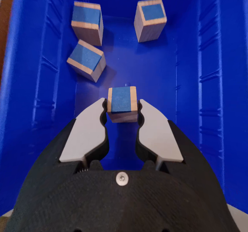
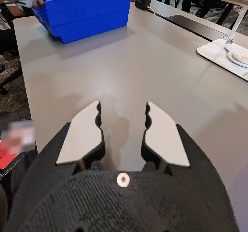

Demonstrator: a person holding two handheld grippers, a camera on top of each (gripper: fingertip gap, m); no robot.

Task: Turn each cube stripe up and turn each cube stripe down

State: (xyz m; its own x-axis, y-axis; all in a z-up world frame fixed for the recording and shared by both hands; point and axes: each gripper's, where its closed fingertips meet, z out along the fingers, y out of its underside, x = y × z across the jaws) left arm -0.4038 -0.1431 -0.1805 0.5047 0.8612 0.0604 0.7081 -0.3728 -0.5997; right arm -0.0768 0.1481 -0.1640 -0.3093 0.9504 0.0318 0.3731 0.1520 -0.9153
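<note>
1. Broadly, the grey table point(image 2: 134, 67) is the biggest thing before me; the blue bin point(image 2: 85, 17) sits at its far left corner, and a white stand point(image 2: 221, 56) sits at the right edge, well apart from the bin.
2. Inside the bin point(image 1: 154, 71) lie four wooden cubes, all with a blue stripe facing up toward my left camera.
3. My right gripper point(image 2: 123, 103) hangs over bare table with its fingers spread and nothing between them; it has no part in this step.
4. My left gripper point(image 1: 122, 102) reaches down into the bin, a fingertip point(image 1: 104, 102) touching each side of the near cube point(image 1: 121, 100), so I judge it gripped. I cannot tell whether that cube is lifted or resting on the bin floor.
5. The far-left cube point(image 1: 87, 21) and the tilted cube point(image 1: 85, 59) sit just beside each other near the left wall; the far-right cube point(image 1: 151, 17) stands apart.
6. As I judge it, the stripe-up half looks finished and the near cube is the first to go stripe down.
7. Next I would need to lift it a little, roll my wrist over until the stripe faces the floor, and set it down in the open middle, clear of the tilted cube.
</note>
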